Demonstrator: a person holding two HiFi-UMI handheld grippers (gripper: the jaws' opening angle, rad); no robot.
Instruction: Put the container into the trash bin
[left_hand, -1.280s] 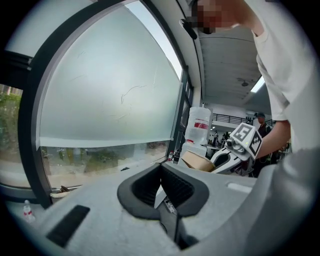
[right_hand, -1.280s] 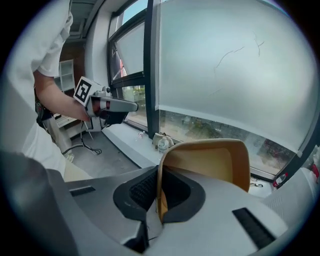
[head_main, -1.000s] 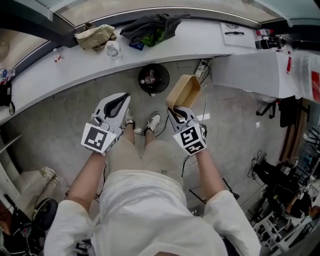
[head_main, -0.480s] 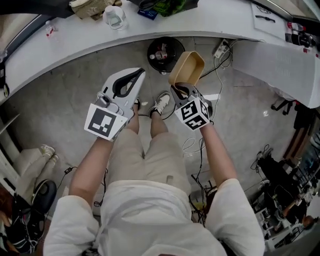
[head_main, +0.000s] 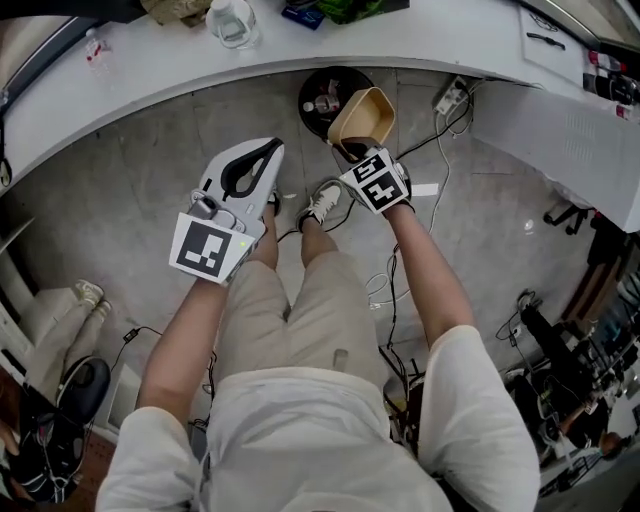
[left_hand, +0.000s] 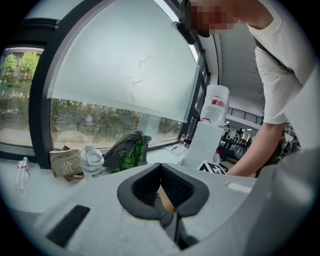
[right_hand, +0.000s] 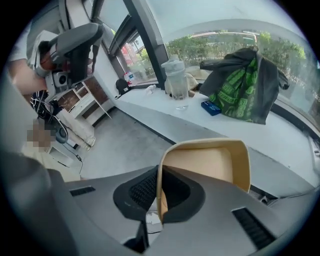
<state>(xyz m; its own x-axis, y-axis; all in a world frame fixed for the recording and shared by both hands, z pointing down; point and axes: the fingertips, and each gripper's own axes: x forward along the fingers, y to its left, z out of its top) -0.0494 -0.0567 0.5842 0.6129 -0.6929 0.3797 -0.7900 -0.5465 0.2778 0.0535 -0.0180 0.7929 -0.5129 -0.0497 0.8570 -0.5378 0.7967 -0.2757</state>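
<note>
A tan, open-topped container (head_main: 362, 112) is tilted on its side, its open face toward me. My right gripper (head_main: 352, 150) is shut on its near wall. In the right gripper view the container (right_hand: 210, 162) rises just past the right gripper (right_hand: 159, 172), with one thin wall pinched between the pads. It hangs over the right edge of a round black trash bin (head_main: 305, 100), which stands on the floor under the counter with some rubbish in it. My left gripper (head_main: 268, 150) hovers left of the bin above my knees. In its own view the left gripper (left_hand: 161, 167) is shut and holds nothing.
A curved white counter (head_main: 130, 90) runs above the bin and bears a water bottle (head_main: 232, 20), a dark jacket over a green bag (right_hand: 245, 85) and a small blue item (right_hand: 210, 107). A power strip with cables (head_main: 447, 95) lies right of the bin. My shoes (head_main: 322, 205) are just below it.
Both grippers have sunk toward the floor. The right one carried the container down and forward until it overlaps the bin's right edge, and it tipped more steeply downward.
</note>
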